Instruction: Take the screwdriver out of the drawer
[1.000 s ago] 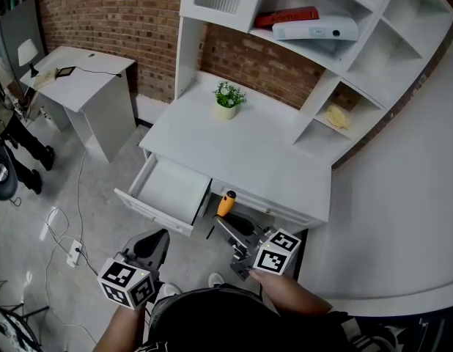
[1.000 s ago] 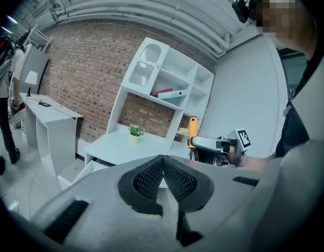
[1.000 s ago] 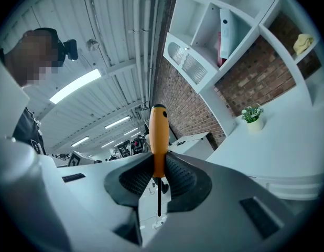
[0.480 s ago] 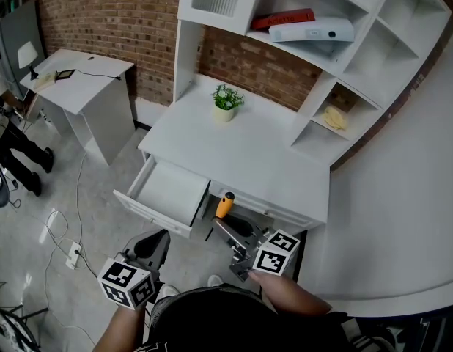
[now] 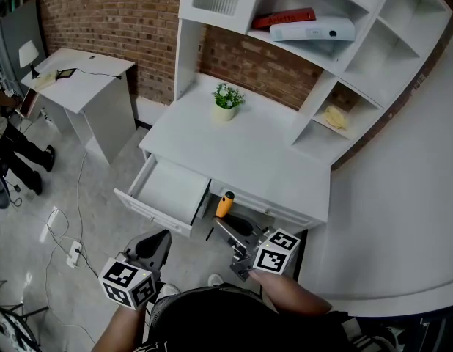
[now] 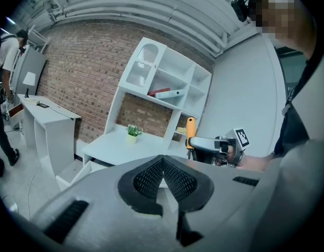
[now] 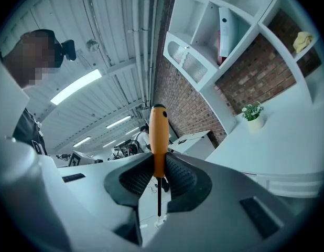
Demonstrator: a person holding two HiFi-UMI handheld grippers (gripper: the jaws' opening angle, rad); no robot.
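Brick wall (image 5: pixel 102 20) and grey floor (image 5: pixel 102 196) frame a white desk (image 5: pixel 241 152), its drawer (image 5: pixel 168 189) pulled open. From the head view, the right gripper (image 5: pixel 225 224) holds the orange-handled screwdriver (image 5: pixel 225 204) in front of the desk, outside and just right of the drawer. The left gripper (image 5: pixel 155 246) hangs lower. Left gripper view — jaws pressed together, nothing between. Right gripper view — jaws clamped on the handle's lower end, the shaft showing below them.
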